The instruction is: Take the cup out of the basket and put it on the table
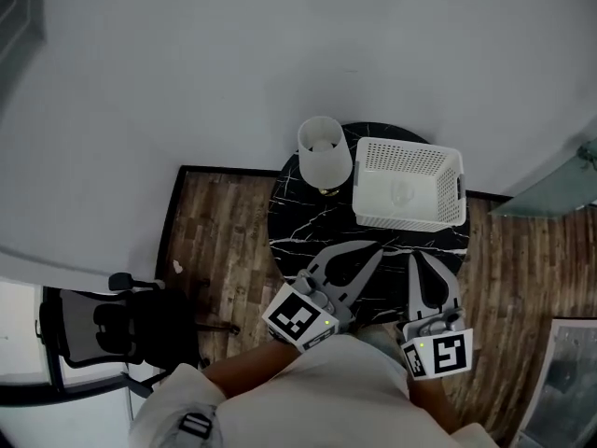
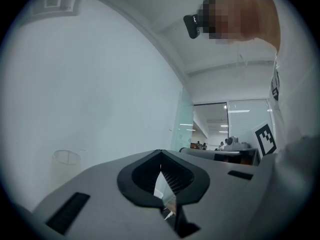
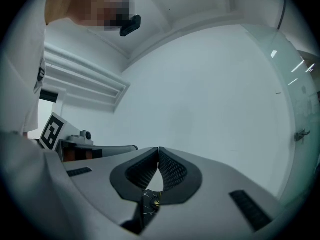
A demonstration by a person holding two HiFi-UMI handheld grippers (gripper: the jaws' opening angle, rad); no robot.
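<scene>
A white slotted basket point(image 1: 410, 183) stands at the back right of a round black marble table point(image 1: 308, 227). Inside it shows a faint pale shape, the cup point(image 1: 403, 192), hard to make out. My left gripper point(image 1: 377, 247) is over the table's front, its tip pointing toward the basket's near side, jaws together. Beside it my right gripper point(image 1: 413, 256) is also shut, just short of the basket's front wall. In the left gripper view the left gripper point(image 2: 160, 152) holds nothing and aims up at the wall. The right gripper point(image 3: 158, 149) is likewise shut and empty.
A white lamp shade point(image 1: 325, 150) stands on the table left of the basket, also seen as a lamp shade point(image 2: 66, 159) in the left gripper view. A black office chair point(image 1: 103, 329) sits at the lower left on the wood floor. The white wall is behind the table.
</scene>
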